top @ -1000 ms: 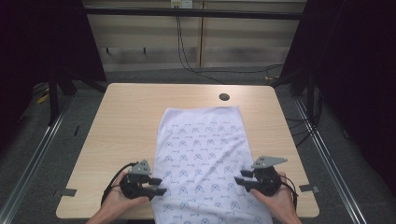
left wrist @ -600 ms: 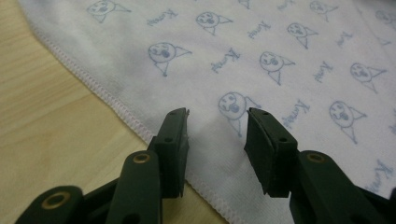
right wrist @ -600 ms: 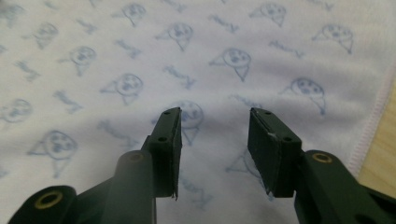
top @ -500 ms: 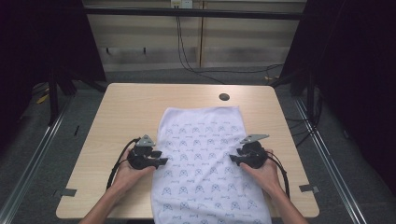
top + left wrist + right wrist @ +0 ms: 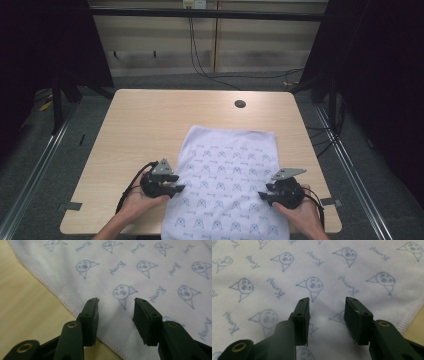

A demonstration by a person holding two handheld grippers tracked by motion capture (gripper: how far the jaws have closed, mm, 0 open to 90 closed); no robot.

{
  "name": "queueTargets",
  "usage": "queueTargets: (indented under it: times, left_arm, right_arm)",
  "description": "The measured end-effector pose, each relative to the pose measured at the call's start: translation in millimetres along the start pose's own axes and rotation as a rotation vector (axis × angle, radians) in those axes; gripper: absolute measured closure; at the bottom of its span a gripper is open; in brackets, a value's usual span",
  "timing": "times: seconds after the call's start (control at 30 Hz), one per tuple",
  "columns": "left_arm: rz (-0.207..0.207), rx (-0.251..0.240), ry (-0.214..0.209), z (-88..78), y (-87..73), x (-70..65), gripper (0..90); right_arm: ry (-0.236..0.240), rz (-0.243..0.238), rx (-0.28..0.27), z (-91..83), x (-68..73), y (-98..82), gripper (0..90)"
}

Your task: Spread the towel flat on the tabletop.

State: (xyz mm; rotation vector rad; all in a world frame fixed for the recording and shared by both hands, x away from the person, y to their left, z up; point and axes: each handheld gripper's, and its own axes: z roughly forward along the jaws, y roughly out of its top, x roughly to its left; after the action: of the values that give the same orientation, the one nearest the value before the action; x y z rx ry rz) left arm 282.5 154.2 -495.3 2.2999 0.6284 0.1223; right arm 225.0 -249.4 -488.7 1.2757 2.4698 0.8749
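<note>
A: Where is the cloth point(image 5: 227, 187)?
B: Flat on the bench point(image 5: 150, 120), draping its near edge.
A: Grippers?
B: Left gripper point(image 5: 176, 183) and right gripper point(image 5: 264, 194) released over opposite cloth hems; gripping and folding remain.

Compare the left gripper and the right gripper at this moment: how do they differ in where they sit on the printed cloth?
The left gripper sits at the printed cloth's left edge, its stitched hem close beside its jaws with bare table alongside; the right gripper sits at the right edge, its jaws over printed fabric, the hem farther off. Both are open with cloth between the jaws, not pinched.
</note>
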Motion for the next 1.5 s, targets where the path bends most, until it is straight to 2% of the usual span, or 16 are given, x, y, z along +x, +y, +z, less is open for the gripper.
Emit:
queueTargets:
  times: [0.13,0.2,0.23,0.27,0.33,0.4,0.57,0.67,0.77,0.9,1.0,1.13,1.23,1.33,1.4,1.5]
  left_arm:
    - [-0.006,0.02,-0.053,-13.0,-12.7,-17.0,55.0]
    - [-0.025,0.026,-0.072,-18.7,-16.7,-17.0,55.4]
    - [-0.053,0.012,-0.085,-20.5,-17.3,-11.8,55.5]
    - [-0.061,0.004,-0.08,-21.7,-16.3,-7.1,55.5]
    - [-0.095,-0.027,-0.024,-22.6,-8.9,8.7,56.1]
    - [-0.151,-0.065,-0.013,-21.2,1.6,29.6,58.6]
    - [-0.24,-0.088,0.08,3.8,24.6,80.5,62.3]
    - [-0.294,-0.123,0.094,16.5,31.0,95.2,62.5]
    - [-0.282,-0.129,0.078,24.5,39.3,100.5,69.9]
    - [-0.283,-0.094,0.113,35.3,47.6,100.0,85.1]
    - [-0.238,-0.112,0.1,32.4,54.9,94.2,88.8]
    - [-0.195,-0.106,0.055,33.9,64.4,83.5,84.1]
    - [-0.193,-0.037,0.065,48.3,60.9,84.0,78.0]
    - [-0.233,-0.086,0.028,51.2,58.0,86.9,73.4]
    - [-0.23,-0.074,0.092,51.6,60.8,86.8,74.7]
    - [-0.254,-0.051,0.134,49.7,59.5,96.9,67.0]
  right_arm:
    - [0.047,-0.002,0.018,-3.7,9.5,-2.6,55.4]
    - [0.063,0.012,0.007,-3.4,9.7,-1.5,55.5]
    - [0.037,0.023,-0.04,-2.5,6.2,4.3,53.6]
    - [0.037,0.023,-0.04,-2.5,6.2,4.3,53.6]
    - [0.024,0.016,-0.081,-0.5,2.7,12.8,54.5]
    - [0.047,0.04,-0.109,6.7,-2.8,24.3,54.7]
    - [0.052,0.018,-0.092,34.1,-10.2,41.3,55.4]
    - [0.052,0.003,-0.08,39.1,-10.5,40.7,54.9]
    - [0.056,-0.002,-0.084,37.9,-10.3,38.4,54.6]
    - [0.052,-0.019,-0.082,37.3,-9.0,37.6,54.3]
    - [0.05,-0.02,-0.078,36.8,-8.6,37.1,54.6]
    - [0.06,-0.005,-0.08,36.6,-9.8,37.1,54.6]
    - [0.056,-0.009,-0.077,36.7,-8.9,37.2,54.4]
    - [0.055,-0.006,-0.077,36.5,-9.0,37.3,54.5]
    - [0.056,-0.004,-0.075,36.3,-9.5,37.2,54.6]
    - [0.057,-0.005,-0.075,36.1,-9.8,37.0,54.6]
